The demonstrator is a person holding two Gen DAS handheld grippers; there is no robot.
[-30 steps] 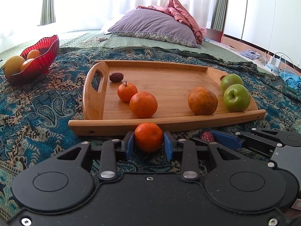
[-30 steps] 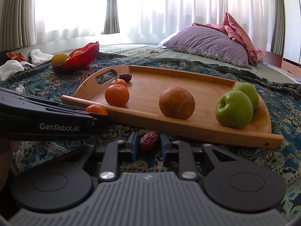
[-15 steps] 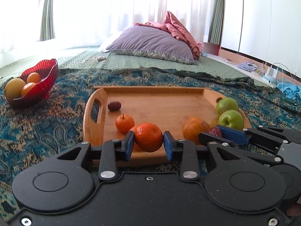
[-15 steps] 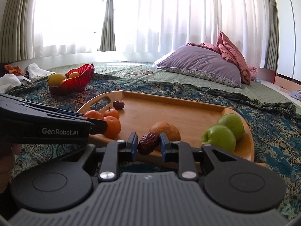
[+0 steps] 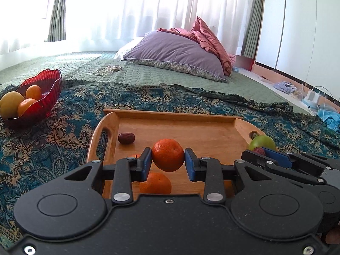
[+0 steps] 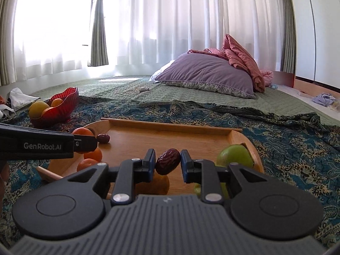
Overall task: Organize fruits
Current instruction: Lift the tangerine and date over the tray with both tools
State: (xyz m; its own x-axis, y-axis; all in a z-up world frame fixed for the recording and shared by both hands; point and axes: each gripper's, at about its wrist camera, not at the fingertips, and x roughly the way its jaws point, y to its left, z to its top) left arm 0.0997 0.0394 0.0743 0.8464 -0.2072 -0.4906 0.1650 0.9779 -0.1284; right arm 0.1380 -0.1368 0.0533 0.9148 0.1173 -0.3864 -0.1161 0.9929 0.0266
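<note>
Left hand-held gripper (image 5: 167,163) clamps a tangerine (image 5: 167,154), right hand-held gripper (image 6: 167,163) pinches a date (image 6: 167,161), seemingly off-centre; either may slip onto the tray (image 5: 191,137).

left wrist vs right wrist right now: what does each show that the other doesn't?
Left wrist only: the left gripper seen from behind, shut on a tangerine, and a white charger with cables on the floor at far right.

Right wrist only: the right gripper seen from behind, shut on a red date, and crumpled white paper at far left.

Both: the wooden tray, a second date lying on it, a green apple, the red glass bowl of fruit, the purple pillow.
</note>
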